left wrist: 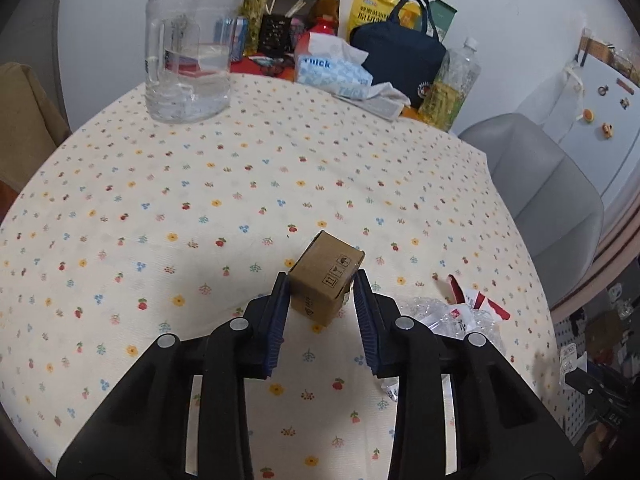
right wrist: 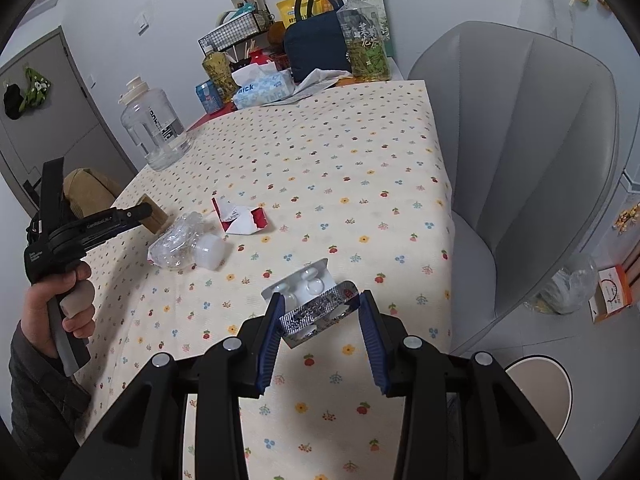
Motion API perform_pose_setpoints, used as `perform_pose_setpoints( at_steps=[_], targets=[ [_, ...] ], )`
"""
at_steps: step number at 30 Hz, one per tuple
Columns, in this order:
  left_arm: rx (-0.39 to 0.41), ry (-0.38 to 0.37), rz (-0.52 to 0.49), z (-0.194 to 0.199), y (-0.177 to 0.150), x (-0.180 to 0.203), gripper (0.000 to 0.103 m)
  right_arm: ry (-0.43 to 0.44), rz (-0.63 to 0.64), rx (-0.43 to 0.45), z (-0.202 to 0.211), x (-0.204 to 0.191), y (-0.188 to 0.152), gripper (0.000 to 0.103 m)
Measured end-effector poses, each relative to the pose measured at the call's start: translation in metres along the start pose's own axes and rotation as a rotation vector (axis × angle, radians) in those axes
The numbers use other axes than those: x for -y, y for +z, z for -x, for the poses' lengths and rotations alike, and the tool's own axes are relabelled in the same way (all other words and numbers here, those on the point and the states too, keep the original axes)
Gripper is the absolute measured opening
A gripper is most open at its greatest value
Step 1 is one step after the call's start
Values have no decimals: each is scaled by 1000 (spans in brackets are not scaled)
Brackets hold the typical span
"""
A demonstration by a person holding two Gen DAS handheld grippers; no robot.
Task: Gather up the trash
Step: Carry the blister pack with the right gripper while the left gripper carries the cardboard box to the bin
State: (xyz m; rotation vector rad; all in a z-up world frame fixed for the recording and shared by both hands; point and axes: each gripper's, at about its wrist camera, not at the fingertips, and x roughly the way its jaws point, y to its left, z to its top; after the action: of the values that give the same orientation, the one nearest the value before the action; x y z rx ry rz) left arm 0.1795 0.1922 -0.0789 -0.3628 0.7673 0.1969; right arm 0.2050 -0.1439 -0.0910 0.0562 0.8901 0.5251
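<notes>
Left claw [left wrist: 322,280] is clenched on a small cardboard box [left wrist: 326,276], its blue pads pressing the box's two sides near the front edge of the surface [left wrist: 240,160], which wears a cream cloth dotted with little flowers. Right claw [right wrist: 322,306] grasps a silver pill blister pack [right wrist: 316,300], crumpled and held across the gap between its pads, low over the near part of the same cloth. Whether the box has already left the cloth is hard to tell from the left wrist view; it appears tilted and may be just lifted. Between the two claws more trash lies loose: a crushed clear plastic bottle [right wrist: 176,246] with a white cap, and just beyond it a torn red and white wrapper [right wrist: 242,220]. At the far end stand things that look like keepers: a big clear water jug [left wrist: 188,44], a tissue box [left wrist: 332,74] and a dark blue bag [left wrist: 400,60]. A grey chair [right wrist: 520,152] sits beside the surface. Judged from this, the picking-up step is in hand, with both claws loaded. Next, each claw likely needs to carry its piece to a bin and let go; no bin is clearly in view, so finding it comes first, then a return for the bottle and wrapper.
</notes>
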Motion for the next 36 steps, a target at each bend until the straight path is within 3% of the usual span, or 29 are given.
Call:
perform_pose_setpoints(
  at_steps=[8,15,36],
  targets=[
    [58,-27,-14,34,-6,22,32,-9,-26,-2,3,13,-8,38],
    [70,-113,-80,47,-17,67,33,-44,-64,20,17,31,-15,38],
    [-10,-286,-273,38,-56,193,33,-169,-225,83,61,118,-40,38]
  ],
)
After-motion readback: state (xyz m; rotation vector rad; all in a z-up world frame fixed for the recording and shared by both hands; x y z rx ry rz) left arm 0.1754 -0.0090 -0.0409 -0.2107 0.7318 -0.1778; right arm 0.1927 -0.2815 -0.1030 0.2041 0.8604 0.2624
